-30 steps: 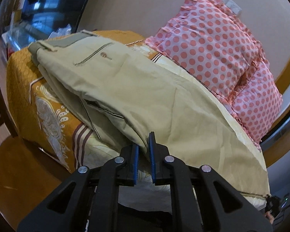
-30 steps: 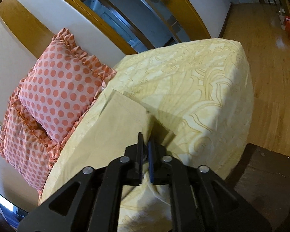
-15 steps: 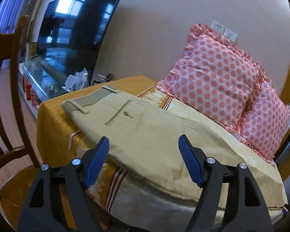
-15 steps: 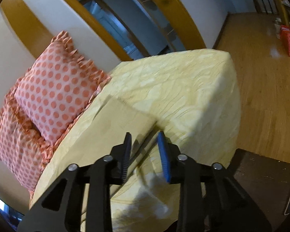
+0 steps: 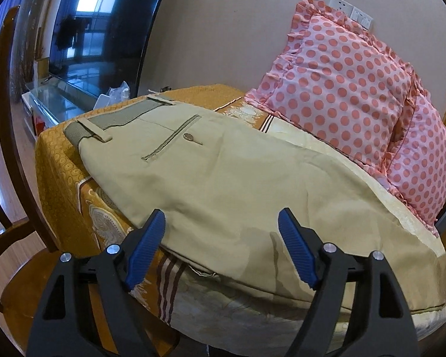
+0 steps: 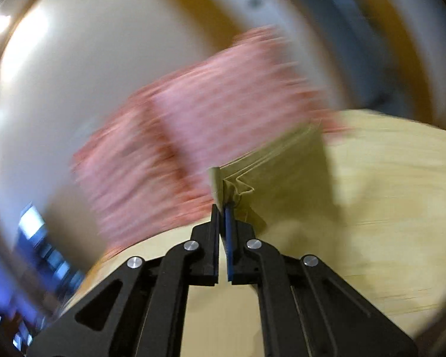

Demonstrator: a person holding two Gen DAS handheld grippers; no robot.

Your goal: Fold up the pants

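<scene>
A bed (image 5: 62, 178) with an orange and cream patterned cover fills most of the left wrist view. Khaki pants (image 5: 223, 178) lie flat along it, folded lengthwise, waistband at the far left end and legs running toward the lower right. A back pocket with a button faces up near the waistband. Two pink polka-dot pillows (image 5: 342, 89) lean against the wall behind the pants. A dark TV (image 5: 104, 29) stands at the far left, and part of a wooden chair (image 5: 6, 119) frames that edge. The left gripper (image 5: 221, 238) hovers above the near edge of the pants, its blue-padded jaws spread wide and holding nothing.

The right wrist view is motion-blurred. There the right gripper (image 6: 223, 211) has its jaws pressed together, pinching the hem end of the pants (image 6: 282, 172) and lifting it off the cream cover, with the pillows (image 6: 208, 119) a pink smear behind.
</scene>
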